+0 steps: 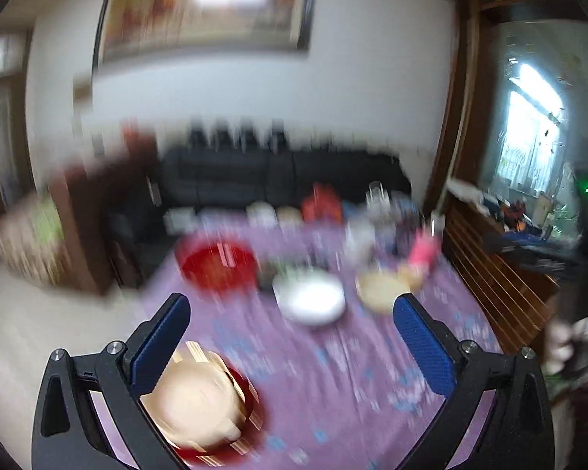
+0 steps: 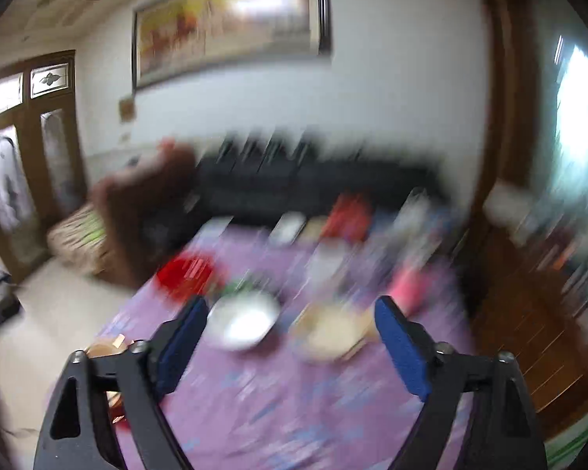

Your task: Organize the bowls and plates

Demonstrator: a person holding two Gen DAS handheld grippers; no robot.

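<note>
Both views are blurred; the left tool (image 1: pixel 292 315) and right tool (image 2: pixel 292 319) gape apart, holding nothing; on the purple bench (image 1: pixel 333 372), the white bowl (image 1: pixel 309 299) sits between the red bowl (image 1: pixel 215 266) and tan plate (image 1: pixel 380 290).

Both wrist views look forward and downward over the purple tablecloth (image 1: pixel 333 352), sharing the white bowl (image 2: pixel 243 323); heavily blurred.
</note>
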